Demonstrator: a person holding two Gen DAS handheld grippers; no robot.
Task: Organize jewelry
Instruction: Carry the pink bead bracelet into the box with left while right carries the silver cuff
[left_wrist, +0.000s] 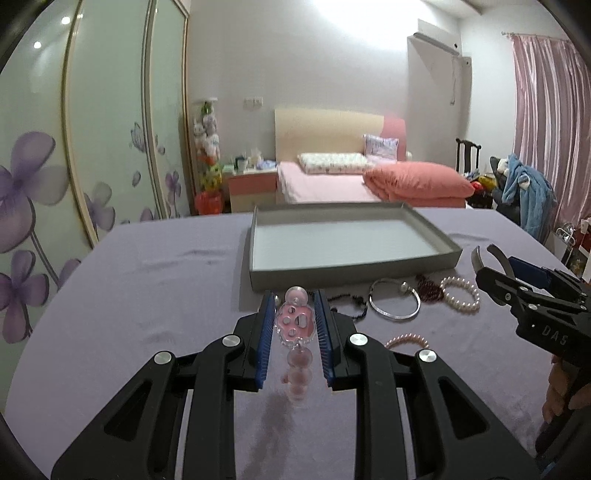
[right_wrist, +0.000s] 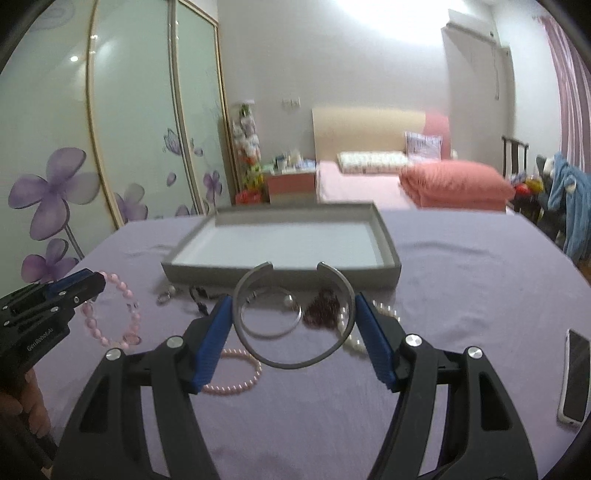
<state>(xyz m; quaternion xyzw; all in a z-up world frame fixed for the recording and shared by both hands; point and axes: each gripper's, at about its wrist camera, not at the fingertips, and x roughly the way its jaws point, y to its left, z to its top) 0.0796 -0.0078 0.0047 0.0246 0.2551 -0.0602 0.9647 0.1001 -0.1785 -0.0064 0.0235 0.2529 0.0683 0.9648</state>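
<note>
Progress: the shallow grey rectangular tray with a pale floor sits toward the far edge of the lilac-clothed surface and shows nothing inside it, so I judge the sorting barely begun; no piece has reached the tray yet.
Left gripper: jaws narrowed onto a pink glassy bead bracelet with a clear flower-shaped charm, lifted above the cloth in front of the tray's near wall.
Right gripper: jaws set fairly wide, gripping a plain dull-grey metal open cuff bangle by its two sides, the gap in the cuff facing the tray.
Left on the surface: a thin silver bangle tipped with a pearl, a dark red bead strand, a white pearl bracelet, a black bead string, and a slim pale-pink pearl bracelet, all clustered just before the tray's near edge.
Also there: a small silvery item too blurred to identify, and a white-cased phone at the right edge.
Look of the held bracelet: translucent, round beads, hanging loosely below the grip.
</note>
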